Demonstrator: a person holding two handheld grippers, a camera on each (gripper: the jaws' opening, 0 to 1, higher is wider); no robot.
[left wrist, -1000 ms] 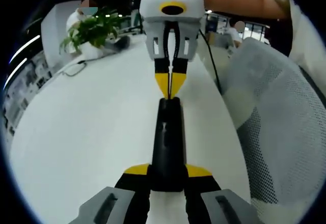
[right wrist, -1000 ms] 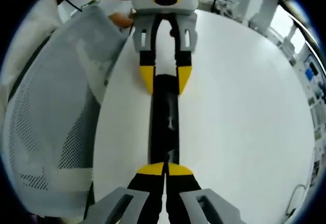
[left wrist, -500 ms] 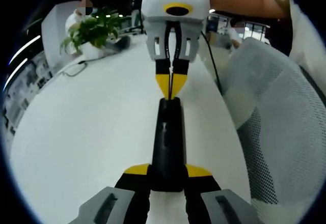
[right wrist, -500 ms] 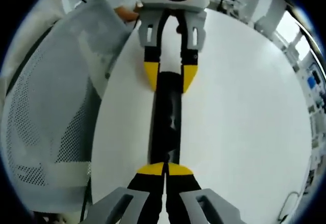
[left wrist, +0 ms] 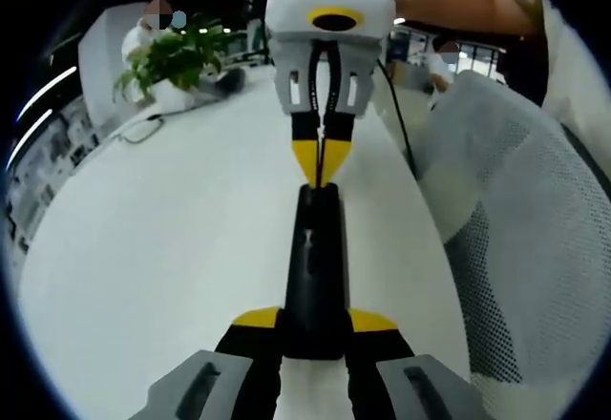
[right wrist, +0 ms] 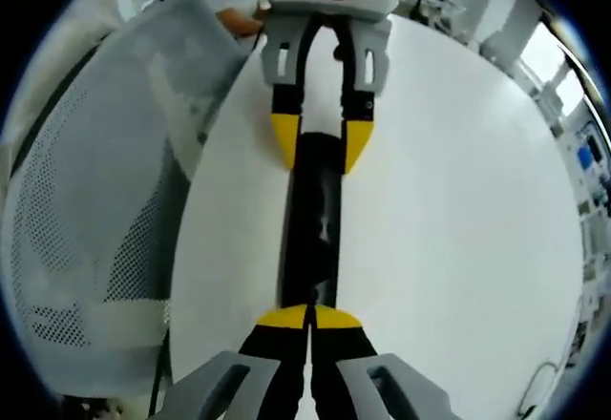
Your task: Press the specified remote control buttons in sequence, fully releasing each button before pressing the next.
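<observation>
A long black remote control (left wrist: 315,248) lies lengthwise on the white table (left wrist: 172,248). My left gripper (left wrist: 315,320) is shut on its near end, one yellow tip on each side. My right gripper (left wrist: 322,164) comes in from the top of the left gripper view, shut, with its joined yellow tips touching the remote's far end. In the right gripper view, my right gripper (right wrist: 307,317) rests shut on the near end of the remote control (right wrist: 313,229). My left gripper (right wrist: 321,143) clasps the other end.
A white mesh chair back (left wrist: 516,229) (right wrist: 86,200) stands close along one side of the table. A potted plant (left wrist: 172,57) and a dark cable (left wrist: 143,129) sit at the far end. A person's arm (left wrist: 458,5) reaches in behind my right gripper.
The right gripper view has shifted slightly, so the left gripper looks a little larger and further right. Both grippers keep the same contact with the remote.
</observation>
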